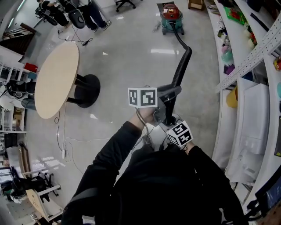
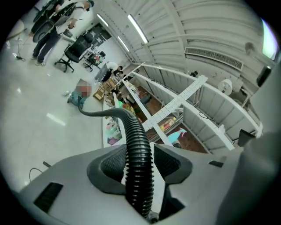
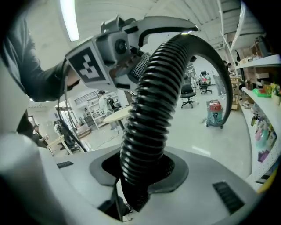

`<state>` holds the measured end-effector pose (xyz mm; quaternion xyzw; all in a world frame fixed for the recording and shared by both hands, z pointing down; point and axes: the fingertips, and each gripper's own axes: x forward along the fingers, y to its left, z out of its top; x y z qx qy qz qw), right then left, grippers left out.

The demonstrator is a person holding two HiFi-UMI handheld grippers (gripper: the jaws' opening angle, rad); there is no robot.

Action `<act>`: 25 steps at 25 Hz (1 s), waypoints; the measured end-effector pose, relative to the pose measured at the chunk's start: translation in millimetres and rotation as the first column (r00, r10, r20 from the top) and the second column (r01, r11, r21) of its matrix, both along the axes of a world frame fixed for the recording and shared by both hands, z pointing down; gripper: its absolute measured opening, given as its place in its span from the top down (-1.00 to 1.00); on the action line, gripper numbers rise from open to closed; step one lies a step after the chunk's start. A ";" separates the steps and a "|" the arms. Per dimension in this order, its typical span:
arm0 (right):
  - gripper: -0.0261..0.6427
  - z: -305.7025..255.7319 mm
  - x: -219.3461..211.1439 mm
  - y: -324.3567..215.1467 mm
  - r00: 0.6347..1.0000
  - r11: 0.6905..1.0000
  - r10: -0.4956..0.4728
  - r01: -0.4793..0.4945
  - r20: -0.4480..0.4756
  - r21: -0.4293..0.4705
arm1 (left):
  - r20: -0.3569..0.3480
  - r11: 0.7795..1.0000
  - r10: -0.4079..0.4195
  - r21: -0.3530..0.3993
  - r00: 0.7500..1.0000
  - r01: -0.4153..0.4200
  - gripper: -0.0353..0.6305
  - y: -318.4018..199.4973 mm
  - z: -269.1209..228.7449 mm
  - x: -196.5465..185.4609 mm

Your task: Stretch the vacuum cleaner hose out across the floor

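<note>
A black ribbed hose [image 1: 179, 72] runs from the red and teal vacuum cleaner [image 1: 171, 17] at the far end of the floor to my two grippers. My left gripper [image 1: 170, 93] is the higher one. In the left gripper view the hose [image 2: 138, 145] lies between the jaws of the left gripper [image 2: 139, 165], with thin slivers of light on both sides. My right gripper [image 1: 169, 119] sits just below it. In the right gripper view the right gripper [image 3: 141, 171] pinches the hose [image 3: 153, 105], which arches up past the left gripper [image 3: 131, 57].
A round wooden table [image 1: 57, 79] on a black base stands to the left. Shelving [image 1: 248, 61] with goods lines the right side, with a white appliance [image 1: 252, 127] below it. Thin cables [image 1: 66, 143] trail over the floor at the left. People [image 1: 90, 13] and office chairs are at the far end.
</note>
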<state>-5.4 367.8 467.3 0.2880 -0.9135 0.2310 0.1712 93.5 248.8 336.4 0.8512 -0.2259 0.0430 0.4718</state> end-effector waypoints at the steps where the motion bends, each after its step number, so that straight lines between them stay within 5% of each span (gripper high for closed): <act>1: 0.47 -3.2 -3.8 6.5 1.000 1.000 -0.003 0.003 0.020 -0.021 | -0.021 1.000 -0.006 0.013 1.000 0.006 0.33 3.4 -1.5 -8.4; 5: 0.47 -10.4 5.9 11.0 0.978 0.972 0.165 -0.140 0.125 -0.187 | -0.013 0.975 -0.072 0.211 0.997 0.073 0.25 24.5 -16.7 -85.3; 9: 0.46 -23.8 33.1 8.3 0.864 0.868 0.426 -0.307 0.269 -0.390 | 0.211 0.921 0.013 0.377 0.977 -0.094 0.18 115.6 24.2 -156.9; 11: 0.47 -34.3 33.4 10.6 0.815 0.836 0.487 -0.333 0.312 -0.435 | 0.312 0.896 0.090 0.390 0.946 -0.214 0.05 173.1 67.0 -170.3; 15: 0.47 -66.2 -12.7 16.8 0.793 0.845 0.488 -0.326 0.364 -0.424 | 0.428 0.820 0.218 0.407 0.877 -0.403 -0.15 251.8 131.6 -179.8; 17: 0.47 -77.5 -34.7 20.2 0.779 0.828 0.514 -0.341 0.359 -0.445 | 0.516 0.781 0.248 0.394 0.820 -0.484 -0.16 270.4 156.3 -184.3; 19: 0.47 -88.5 -48.8 24.8 0.751 0.802 0.549 -0.349 0.368 -0.484 | 0.584 0.768 0.227 0.385 0.779 -0.512 -0.15 276.4 170.1 -190.6; 20: 0.47 -95.2 -52.6 25.7 0.737 0.795 0.559 -0.347 0.379 -0.497 | 0.593 0.777 0.204 0.386 0.779 -0.497 -0.13 274.6 170.8 -194.1; 22: 0.47 -108.1 -52.3 25.6 0.704 0.785 0.577 -0.338 0.414 -0.518 | 0.569 0.801 0.160 0.403 0.807 -0.443 0.32 267.9 159.0 -200.0; 25: 0.47 -129.2 -33.8 22.2 0.602 0.783 0.599 -0.301 0.528 -0.545 | 0.514 0.792 0.115 0.469 0.850 -0.391 0.32 266.7 119.6 -199.8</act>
